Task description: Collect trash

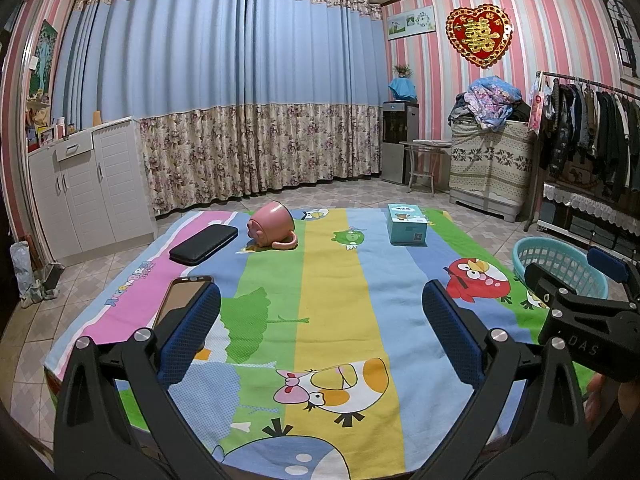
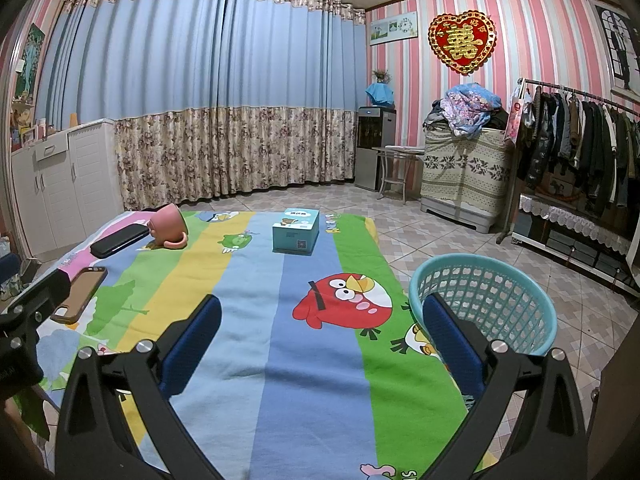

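From the left wrist view, our left gripper (image 1: 320, 320) hangs over the striped cartoon-bird cloth (image 1: 328, 280) with its blue-padded fingers spread wide and nothing between them. On the cloth lie a pink ceramic mug tipped on its side (image 1: 270, 226), a black rectangular case (image 1: 204, 243), a phone in a brown case (image 1: 182, 304) just beside our left finger, and a light blue cardboard box (image 1: 407, 225). None of these reads plainly as trash, and we see no scraps or wrappers anywhere on the cloth. That fits either a cloth already cleared or one where these items are what we are meant to gather; we cannot tell which. The middle stripes are open, and the cloth's left edge drops to tiled floor (image 1: 88, 276).

From the right wrist view, our right gripper (image 2: 322, 332) is likewise spread apart and holds nothing. The turquoise plastic lattice basket (image 2: 520, 304) stands on the floor, touching or just off the cloth's right edge, partly behind our right finger. What we see of its inside looks bare, though its bottom is hidden. The box sits well ahead, with free cloth between. The other gripper's body crowds the left side, so our room lies forward and right.
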A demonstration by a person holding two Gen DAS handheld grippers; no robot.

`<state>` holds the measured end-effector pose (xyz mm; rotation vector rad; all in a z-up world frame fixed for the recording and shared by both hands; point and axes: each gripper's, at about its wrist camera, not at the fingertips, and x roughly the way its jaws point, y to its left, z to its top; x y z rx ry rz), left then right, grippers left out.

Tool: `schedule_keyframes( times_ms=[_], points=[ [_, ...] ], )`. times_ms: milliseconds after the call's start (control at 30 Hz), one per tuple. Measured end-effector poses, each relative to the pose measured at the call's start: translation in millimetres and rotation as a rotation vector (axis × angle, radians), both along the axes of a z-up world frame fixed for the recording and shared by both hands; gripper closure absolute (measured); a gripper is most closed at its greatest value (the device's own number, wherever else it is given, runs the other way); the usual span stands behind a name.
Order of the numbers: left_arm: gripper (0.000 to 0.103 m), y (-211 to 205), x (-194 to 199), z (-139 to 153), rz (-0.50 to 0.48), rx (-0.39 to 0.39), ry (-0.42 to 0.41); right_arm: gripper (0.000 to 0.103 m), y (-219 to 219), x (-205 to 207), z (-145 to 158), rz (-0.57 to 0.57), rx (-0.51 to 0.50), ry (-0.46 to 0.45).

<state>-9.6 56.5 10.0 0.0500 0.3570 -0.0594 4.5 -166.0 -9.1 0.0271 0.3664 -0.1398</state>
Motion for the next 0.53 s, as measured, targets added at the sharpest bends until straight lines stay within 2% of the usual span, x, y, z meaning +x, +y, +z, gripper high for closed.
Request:
schedule_keyframes(
  times_ms=[533],
  points=[
    [0.005, -1.2, -0.7, -1.3, 0.005, 0.003, -0.005, 0.005, 0.7, -0.1, 0.6, -0.001, -0.001, 0.000]
  ],
)
